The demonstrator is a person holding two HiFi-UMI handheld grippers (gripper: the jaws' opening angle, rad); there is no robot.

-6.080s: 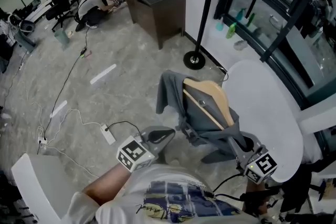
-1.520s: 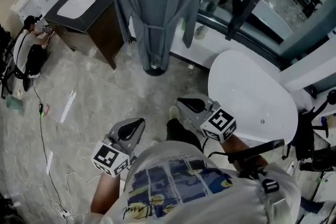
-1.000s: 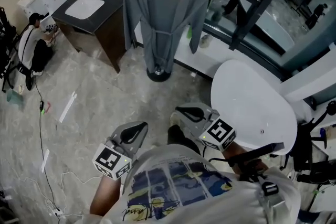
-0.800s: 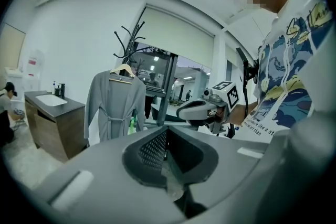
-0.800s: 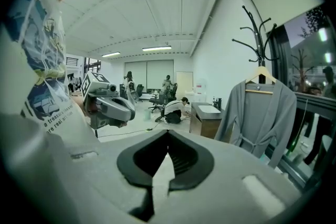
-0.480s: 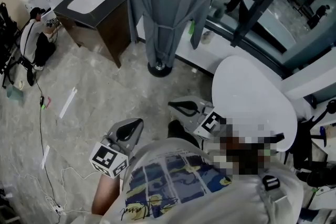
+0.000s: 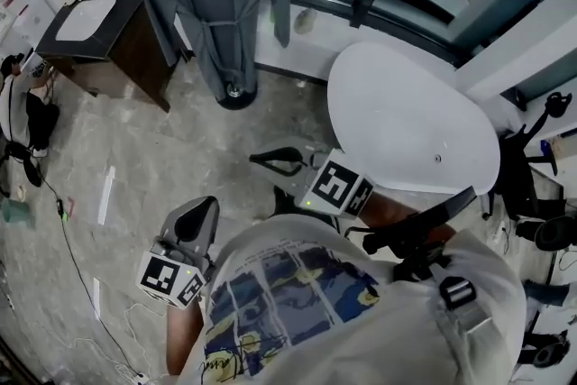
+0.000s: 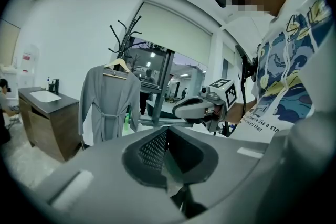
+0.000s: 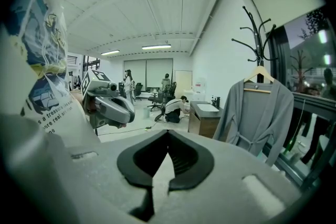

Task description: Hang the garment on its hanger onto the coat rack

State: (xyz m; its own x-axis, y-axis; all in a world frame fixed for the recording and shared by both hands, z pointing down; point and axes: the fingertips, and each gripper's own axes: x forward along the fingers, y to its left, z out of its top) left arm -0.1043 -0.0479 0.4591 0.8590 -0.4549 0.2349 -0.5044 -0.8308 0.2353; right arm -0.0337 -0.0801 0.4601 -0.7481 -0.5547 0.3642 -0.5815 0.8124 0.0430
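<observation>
One shirt reads "a treasure"; garment hangs.

The garment has left the right hand-held gripper for the coat rack.

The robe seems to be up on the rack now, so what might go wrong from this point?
1. The grey robe hangs by its wooden hanger to one side of the coat rack. A bump might slip it off or rock the stand.
2. The white bathtub sits right beside the person, close to the right gripper. A careless turn could knock into it.
</observation>
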